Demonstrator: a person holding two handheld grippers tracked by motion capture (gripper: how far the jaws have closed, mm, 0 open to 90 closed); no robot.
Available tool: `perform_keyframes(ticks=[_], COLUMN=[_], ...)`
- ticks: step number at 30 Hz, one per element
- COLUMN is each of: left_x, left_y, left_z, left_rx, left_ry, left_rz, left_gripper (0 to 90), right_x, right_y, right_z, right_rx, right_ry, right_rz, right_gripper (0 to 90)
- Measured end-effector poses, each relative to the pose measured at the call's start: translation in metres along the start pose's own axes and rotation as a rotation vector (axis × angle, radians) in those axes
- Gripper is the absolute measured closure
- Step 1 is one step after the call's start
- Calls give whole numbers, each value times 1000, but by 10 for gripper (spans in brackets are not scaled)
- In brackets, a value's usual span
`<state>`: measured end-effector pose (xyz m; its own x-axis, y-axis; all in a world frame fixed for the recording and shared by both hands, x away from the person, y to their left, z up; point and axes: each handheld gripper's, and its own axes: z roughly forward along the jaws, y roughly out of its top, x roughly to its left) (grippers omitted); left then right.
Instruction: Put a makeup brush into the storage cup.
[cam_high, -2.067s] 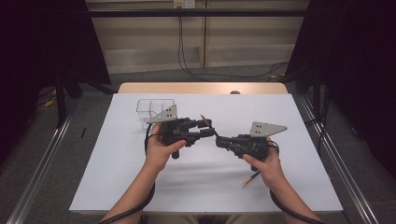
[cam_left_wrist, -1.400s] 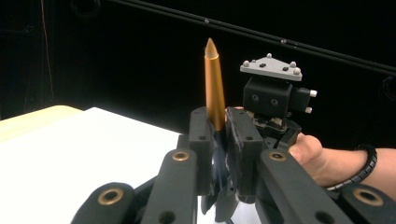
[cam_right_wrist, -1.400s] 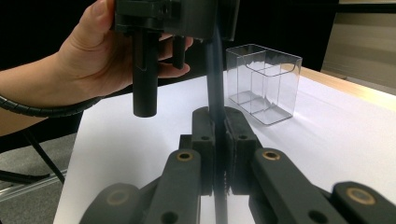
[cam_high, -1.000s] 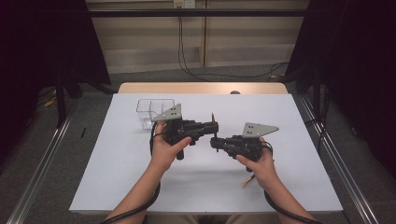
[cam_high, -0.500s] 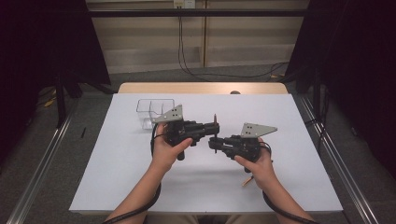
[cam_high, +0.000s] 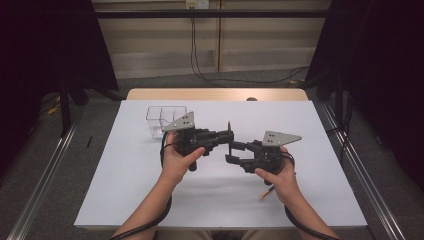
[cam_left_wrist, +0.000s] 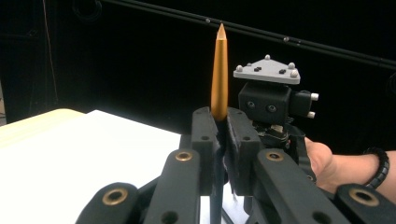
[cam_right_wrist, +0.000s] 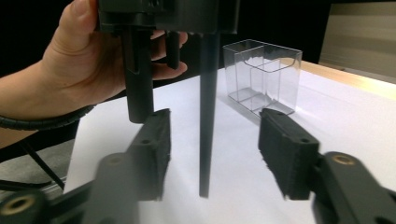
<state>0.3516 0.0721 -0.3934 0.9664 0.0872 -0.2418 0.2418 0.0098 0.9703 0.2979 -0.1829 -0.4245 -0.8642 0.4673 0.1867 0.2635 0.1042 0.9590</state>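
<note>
High overhead; two close jaw-level views

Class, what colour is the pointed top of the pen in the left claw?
Gold-orange pen; the left gripper view shows it best.

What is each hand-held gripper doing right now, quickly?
Left hand-held gripper: shut on the pen, gold tip up.
Right hand-held gripper: open, jaws just opening; the pen's dark lower end hangs between them, untouched.

Showing on the worktop (cam_high: 150, 200) are two hand-held grippers, the left gripper (cam_high: 226, 136) and the right gripper (cam_high: 234, 152), one gold-tipped black pen (cam_left_wrist: 219, 70), one clear plastic container (cam_high: 165, 119) with two compartments, and one more pencil-like stick (cam_high: 266, 193) lying under the right hand.
</note>
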Motion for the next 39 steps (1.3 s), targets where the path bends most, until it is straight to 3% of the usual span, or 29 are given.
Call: perform_keyframes(ticks=[4, 8, 28, 39], left_x=[1, 1, 2, 2], left_y=[0, 1, 2, 3], left_z=[-4, -9, -24, -29], left_rx=[-4, -7, -5, -10], left_ry=[9, 17, 59, 75], left_rz=[-5, 4, 20, 29], left_gripper=[832, 832, 831, 831], right_x=[-1, -2, -3, -3], right_y=[0, 0, -3, -8], right_z=[-4, -9, -36, -56], right_rx=[-14, -20, -37, -22], right_ry=[-11, -36, -87, -85], right_rz=[29, 17, -8, -46], right_gripper=[254, 165, 68, 35])
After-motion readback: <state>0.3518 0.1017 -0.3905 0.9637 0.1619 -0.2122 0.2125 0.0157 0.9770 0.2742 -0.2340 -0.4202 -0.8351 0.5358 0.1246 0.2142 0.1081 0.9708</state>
